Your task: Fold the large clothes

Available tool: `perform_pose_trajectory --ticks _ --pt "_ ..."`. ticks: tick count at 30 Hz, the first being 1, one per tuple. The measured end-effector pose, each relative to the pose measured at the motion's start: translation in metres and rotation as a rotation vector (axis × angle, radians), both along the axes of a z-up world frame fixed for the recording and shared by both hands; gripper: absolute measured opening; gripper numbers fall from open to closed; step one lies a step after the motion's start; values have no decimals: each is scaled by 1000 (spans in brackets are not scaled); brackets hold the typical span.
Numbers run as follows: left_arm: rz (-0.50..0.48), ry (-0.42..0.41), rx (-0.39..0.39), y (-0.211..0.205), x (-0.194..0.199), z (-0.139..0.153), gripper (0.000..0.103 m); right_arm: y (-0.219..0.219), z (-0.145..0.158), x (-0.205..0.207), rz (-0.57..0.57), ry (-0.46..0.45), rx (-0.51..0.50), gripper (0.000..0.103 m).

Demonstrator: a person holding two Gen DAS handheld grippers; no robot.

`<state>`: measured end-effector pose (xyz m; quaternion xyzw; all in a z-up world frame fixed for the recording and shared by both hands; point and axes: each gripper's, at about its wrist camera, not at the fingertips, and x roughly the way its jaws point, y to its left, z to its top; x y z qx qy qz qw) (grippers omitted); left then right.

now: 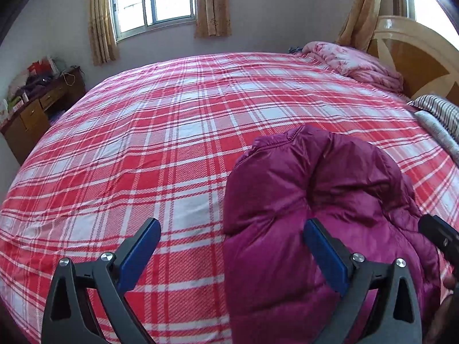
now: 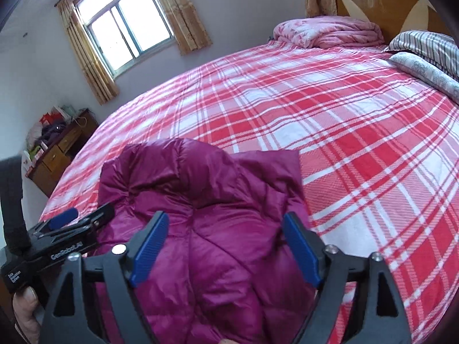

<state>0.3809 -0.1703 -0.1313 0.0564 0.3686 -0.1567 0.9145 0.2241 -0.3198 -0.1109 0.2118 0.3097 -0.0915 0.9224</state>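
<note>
A plaid bed (image 1: 143, 132) filled the room, and on its near edge lay the jacket (image 1: 324, 200), a magenta puffer, bunched into a rough mound rather than a flat packet. One padded part, possibly a sleeve or side panel, curled over the body, and a flat corner stuck out toward the headboard (image 2: 381, 3). By the look of it the fold was partly made at best: some cloth had been brought in over the middle, but the bundle stayed lumpy, and smoothing and a closing fold seemed left to do.

Beyond the jacket, against the headboard, sat a pink quilt (image 2: 327, 33) and a striped pillow (image 2: 427, 46), well apart from the work.

The right gripper (image 2: 225, 248) hung directly above the jacket's middle, tilted down, its blue pads spread wide and holding nothing; whether they brushed the cloth could not be told. The left gripper (image 1: 231, 253) stood at the jacket's side farther from the headboard, likewise wide and empty, one pad over the bare plaid, the other over the jacket's edge. In the right view it lay low and level beside the jacket.
</note>
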Motion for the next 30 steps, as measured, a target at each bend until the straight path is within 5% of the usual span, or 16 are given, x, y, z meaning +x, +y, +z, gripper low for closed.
perform_pose_trajectory --ticks 5,11,14,17,19,20,22,26,30 --pt "-38 86 -133 35 -22 -9 100 -21 -8 -16 8 37 75 92" --pt "-35 126 -182 34 -27 -31 100 -20 -24 -11 76 64 148 91" --pt "-58 136 -213 29 -24 -30 100 -22 -33 -7 98 67 201 86" --pt "-114 178 -263 20 -24 -33 100 -21 -42 -5 143 57 277 69" --pt "-158 195 -288 12 -28 -33 90 -17 -43 -8 163 59 288 52" --pt "-186 198 -293 8 -32 -30 75 -14 -42 -8 174 61 304 46" --pt "-208 178 -260 0 -40 -22 62 -7 -35 -14 172 58 279 32" --pt "-202 141 -198 -1 -58 -3 35 15 -16 -25 177 45 189 26" --pt "-178 82 -189 19 -81 21 32 39 3 -34 212 2 185 25"
